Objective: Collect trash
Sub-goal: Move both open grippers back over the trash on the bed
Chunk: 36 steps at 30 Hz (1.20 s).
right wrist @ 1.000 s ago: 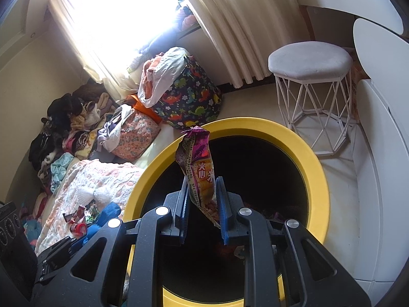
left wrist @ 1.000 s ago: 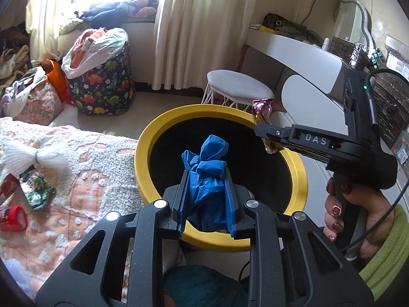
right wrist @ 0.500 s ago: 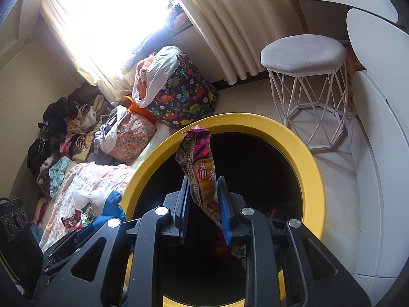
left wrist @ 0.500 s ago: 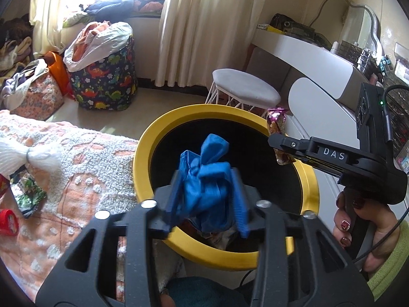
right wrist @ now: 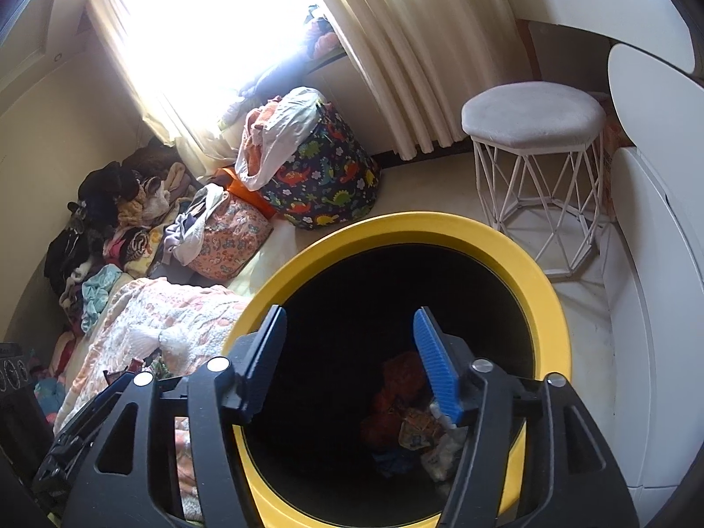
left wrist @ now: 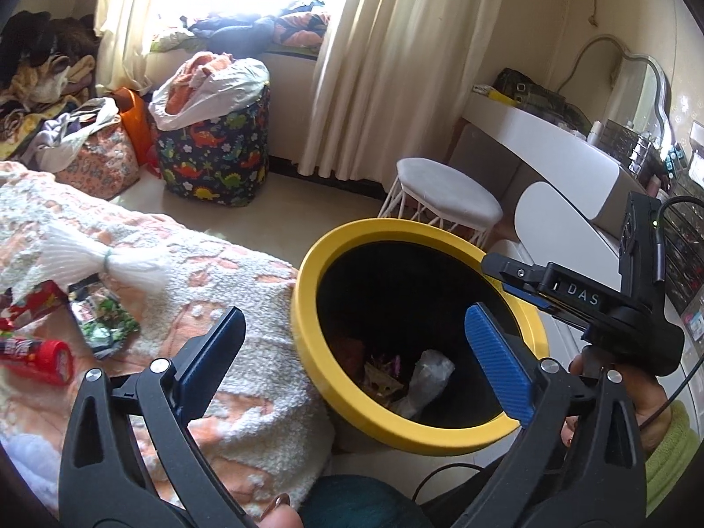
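A round bin with a yellow rim [left wrist: 308, 273] [right wrist: 541, 277] and black inside stands beside the bed. Wrappers and crumpled trash [left wrist: 396, 372] [right wrist: 409, 422] lie at its bottom. My left gripper [left wrist: 352, 343] hangs over the bin's near-left rim, its jaws opening wide with nothing between them. My right gripper [right wrist: 347, 339] is above the bin's mouth, jaws opening and nothing between them; it shows in the left wrist view [left wrist: 506, 273] at the bin's right rim, held by a hand. On the bedspread lie a red tube [left wrist: 39, 354], a green-and-white wrapper [left wrist: 105, 321] and a white net bundle [left wrist: 88, 259].
The orange-and-white bedspread [left wrist: 211, 290] is left of the bin. A white stool [right wrist: 534, 119], a white vanity desk [left wrist: 554, 154], a dinosaur-print laundry bag [left wrist: 211, 149], curtains [left wrist: 387, 66] and piles of clothes [right wrist: 119, 215] stand around the pale floor beyond.
Both grippers opened. The blue bundle left the left jaws and the purple snack wrapper left the right jaws; neither is between the fingers now. The left gripper shifted left of the bin.
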Each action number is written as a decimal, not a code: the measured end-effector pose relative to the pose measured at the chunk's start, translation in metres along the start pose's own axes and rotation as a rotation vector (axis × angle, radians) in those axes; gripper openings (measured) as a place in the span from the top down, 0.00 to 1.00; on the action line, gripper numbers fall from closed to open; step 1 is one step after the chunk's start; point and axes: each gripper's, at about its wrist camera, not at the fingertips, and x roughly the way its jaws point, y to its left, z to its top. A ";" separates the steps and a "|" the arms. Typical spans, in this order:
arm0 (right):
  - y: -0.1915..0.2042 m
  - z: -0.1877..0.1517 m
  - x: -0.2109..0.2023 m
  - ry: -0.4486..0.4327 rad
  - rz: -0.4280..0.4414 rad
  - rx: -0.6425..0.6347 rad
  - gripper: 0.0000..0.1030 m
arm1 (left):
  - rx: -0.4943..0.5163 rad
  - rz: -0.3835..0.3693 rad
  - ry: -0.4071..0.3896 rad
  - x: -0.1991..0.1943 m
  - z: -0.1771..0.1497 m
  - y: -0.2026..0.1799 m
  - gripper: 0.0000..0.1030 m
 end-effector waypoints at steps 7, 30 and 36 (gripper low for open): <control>0.022 0.002 -0.008 -0.030 0.025 -0.056 0.37 | 0.003 0.044 -0.035 -0.022 0.002 0.010 0.11; 0.093 -0.011 -0.018 -0.066 0.122 -0.224 0.30 | -0.078 0.148 -0.117 -0.072 0.003 0.058 0.11; 0.111 -0.017 -0.018 -0.056 0.148 -0.261 0.29 | -0.104 0.173 -0.128 -0.081 0.001 0.072 0.11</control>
